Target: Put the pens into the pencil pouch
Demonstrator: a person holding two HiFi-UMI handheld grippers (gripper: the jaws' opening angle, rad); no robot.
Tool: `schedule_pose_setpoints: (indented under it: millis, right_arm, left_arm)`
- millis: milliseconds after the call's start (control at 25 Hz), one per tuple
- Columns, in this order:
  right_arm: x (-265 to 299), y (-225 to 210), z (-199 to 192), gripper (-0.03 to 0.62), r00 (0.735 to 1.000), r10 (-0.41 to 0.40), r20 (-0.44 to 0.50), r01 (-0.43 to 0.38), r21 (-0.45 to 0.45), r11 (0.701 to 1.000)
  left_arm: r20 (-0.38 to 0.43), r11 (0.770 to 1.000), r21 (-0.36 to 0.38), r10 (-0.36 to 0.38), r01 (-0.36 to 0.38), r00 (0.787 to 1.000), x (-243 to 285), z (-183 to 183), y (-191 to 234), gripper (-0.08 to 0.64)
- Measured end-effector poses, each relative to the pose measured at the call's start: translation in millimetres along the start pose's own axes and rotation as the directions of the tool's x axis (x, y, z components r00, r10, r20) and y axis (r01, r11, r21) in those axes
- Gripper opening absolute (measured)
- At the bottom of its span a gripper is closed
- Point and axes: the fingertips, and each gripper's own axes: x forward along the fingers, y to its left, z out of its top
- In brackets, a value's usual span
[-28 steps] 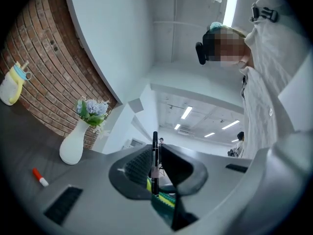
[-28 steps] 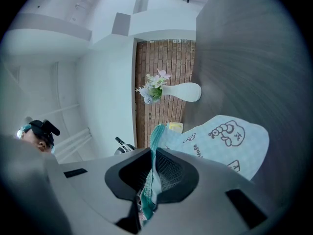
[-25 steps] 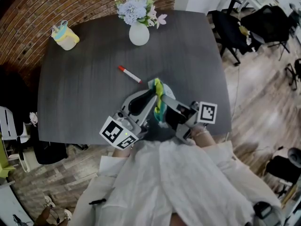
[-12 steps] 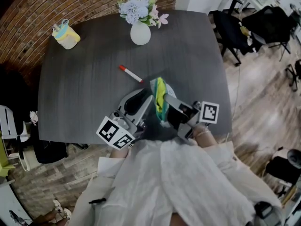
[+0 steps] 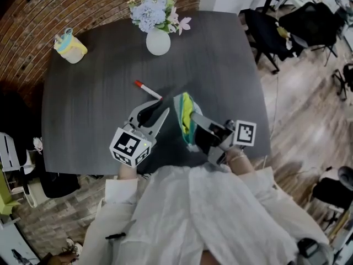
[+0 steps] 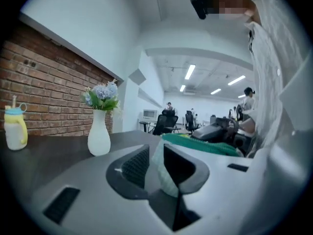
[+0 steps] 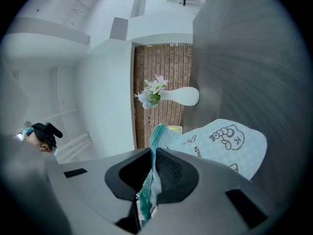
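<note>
A red-capped white pen [image 5: 148,90] lies on the dark table [image 5: 88,109], just beyond my left gripper [image 5: 156,110]. That gripper sits left of the pencil pouch [image 5: 185,114] and apart from it. Its jaws have just been opening, and they grip nothing. In the left gripper view the gripper [image 6: 155,153] shows the pouch's [image 6: 210,144] pale end through the gap. My right gripper [image 5: 194,120] is shut on the pouch's teal edge and holds it up with the mouth towards the pen. In the right gripper view the pouch [image 7: 230,141] hangs from the gripper [image 7: 154,156].
A white vase of flowers [image 5: 158,40] stands at the table's far side, with a yellow lidded cup [image 5: 70,46] at the far left corner. Office chairs [image 5: 276,32] stand to the right, beyond the table. The near table edge runs just under both grippers.
My left gripper has drawn away from the pouch's mouth to the left and sunk towards the table, with its jaws wider apart. The right gripper and the pouch have stayed put.
</note>
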Motion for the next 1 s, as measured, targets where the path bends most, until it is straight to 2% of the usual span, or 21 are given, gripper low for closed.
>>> schedule_pose_setpoints:
  millis: [160, 360, 560, 640, 760, 880, 1000]
  right_arm:
    - [-1.9, -2.1, 6.2, 0.031, 1.000, -0.005, 0.017, 0.005, 0.004, 1.000]
    - [-0.8, -0.8, 11.3, 0.031, 0.999, 0.000, 0.034, -0.001, 0.014, 1.000]
    - [-5.0, -8.5, 14.5, 0.031, 0.999, -0.019, 0.049, 0.018, 0.016, 1.000]
    - [-5.4, -10.5, 15.1, 0.031, 0.998, -0.024, 0.056, 0.023, 0.020, 1.000]
    - [-5.3, -11.8, 15.0, 0.031, 0.998, -0.034, 0.062, 0.033, 0.021, 0.999]
    - [-6.4, -12.4, 15.7, 0.031, 0.997, -0.041, 0.070, 0.040, 0.023, 0.999]
    - [-9.9, -14.7, 15.8, 0.031, 0.995, -0.045, 0.091, 0.042, 0.039, 0.998]
  left_arm:
    - [-0.126, 0.993, 0.116, 0.005, 0.009, 0.992, 7.5, -19.9, 16.8, 0.074]
    - [-0.252, 0.974, 0.224, 0.036, 0.022, 0.967, 14.8, -43.2, 34.9, 0.074]
    - [-0.390, 0.940, 0.333, 0.072, 0.068, 0.918, 23.5, -69.7, 52.8, 0.074]
    - [-0.446, 0.919, 0.378, 0.073, 0.113, 0.892, 26.5, -80.0, 58.2, 0.077]
    - [-0.528, 0.874, 0.442, 0.072, 0.201, 0.846, 28.4, -95.9, 64.2, 0.082]
    - [-0.594, 0.820, 0.495, 0.077, 0.288, 0.801, 30.5, -109.9, 69.6, 0.112]
    - [-0.647, 0.755, 0.541, 0.091, 0.372, 0.757, 34.5, -121.0, 75.4, 0.130]
